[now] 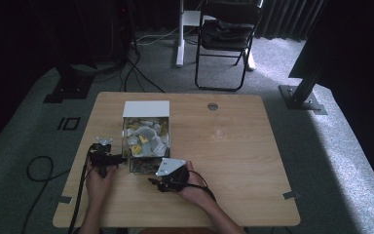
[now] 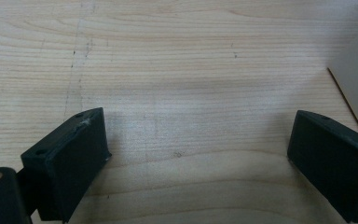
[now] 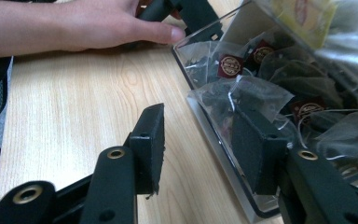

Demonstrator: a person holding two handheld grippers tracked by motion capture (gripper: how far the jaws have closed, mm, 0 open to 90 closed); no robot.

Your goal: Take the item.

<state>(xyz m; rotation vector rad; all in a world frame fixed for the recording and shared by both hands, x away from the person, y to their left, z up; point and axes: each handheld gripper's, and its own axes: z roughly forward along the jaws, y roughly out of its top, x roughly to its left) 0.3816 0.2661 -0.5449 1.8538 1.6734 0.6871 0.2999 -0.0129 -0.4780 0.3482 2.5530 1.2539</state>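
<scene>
Now, early going by the look of it: clear box point(image 1: 145, 141) sitting left of centre on the table point(image 1: 233, 146), white lid point(image 1: 145, 108) flipped up at the far side, tea bags point(image 1: 143, 136) heaped inside, none lifted out yet and none lying on the wood. Nothing gripped at either side, so the picking itself probably lies ahead.

Over on the right, right gripper point(image 1: 157, 182) brought in low at the near edge of the box, hand point(image 1: 191, 187) behind it, grey plate on top angled toward the box. From the right gripper view, jaws roughly half apart, straddling the near wall of the clear box point(image 3: 223, 154): one jaw outside over bare table, the other inside among the tea bags point(image 3: 256, 98). Pads seemingly not pressing on the wall or on a bag; no grip to call.

Across on the left, left gripper point(image 1: 108, 159) parked just beside the box's left wall, hand point(image 1: 100, 183) resting on the table, forearm coming straight up from the near edge. From the left gripper view, jaws spread wide over plain wood, nothing between them, a pale edge of the box point(image 2: 354, 88) off to one side.

Likely next: closing on one bag and drawing it out.
</scene>
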